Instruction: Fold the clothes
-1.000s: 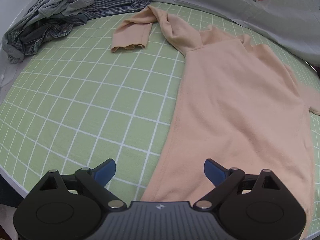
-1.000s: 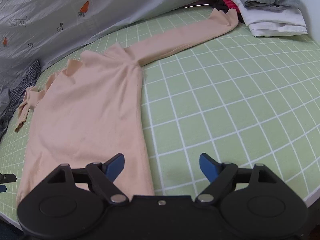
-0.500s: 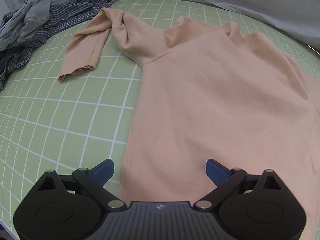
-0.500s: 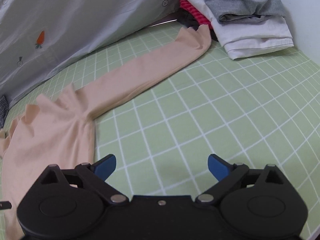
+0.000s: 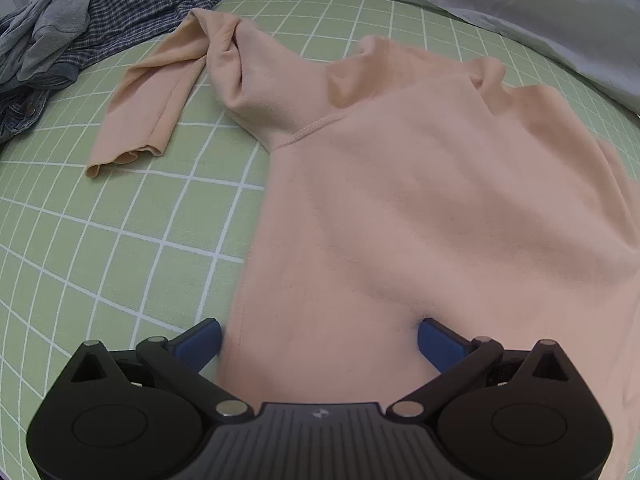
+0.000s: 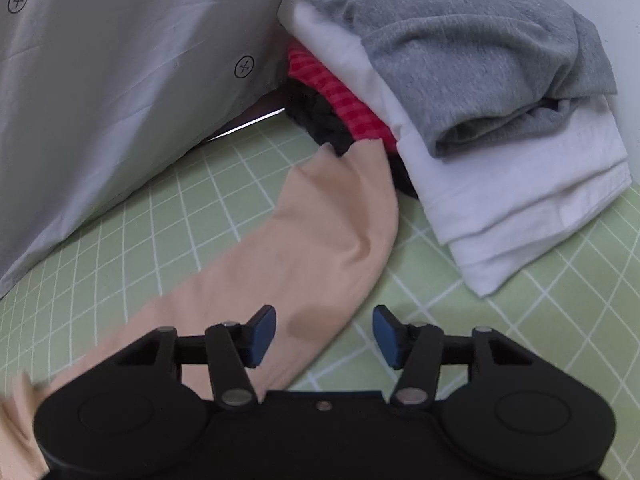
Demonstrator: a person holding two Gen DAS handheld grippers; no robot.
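Beside the folded clothes stack [image 6: 460, 120], the right gripper [image 6: 324, 334] hovered half-open over the peach top's sleeve [image 6: 320, 232], holding nothing; better to pinch nearer the cuff (left gripper [image 5: 320, 344] gaped wide, empty, over the top's body).

Left hand-held gripper [image 5: 318, 340] spread wide over peach top [image 5: 420, 208].

Home bedroom, laundry sorting on bed. Green grid-pattern sheet [image 5: 120, 216] covers soft surface. Pale grey printed duvet [image 6: 120, 92] bunched along far edge. Folded stack [image 6: 480, 128] of grey, white, red garments at one side; rumpled pile of checked shirts and denim [image 5: 60, 40] at other. Peach long-sleeve top [image 5: 420, 208] spread flat between.
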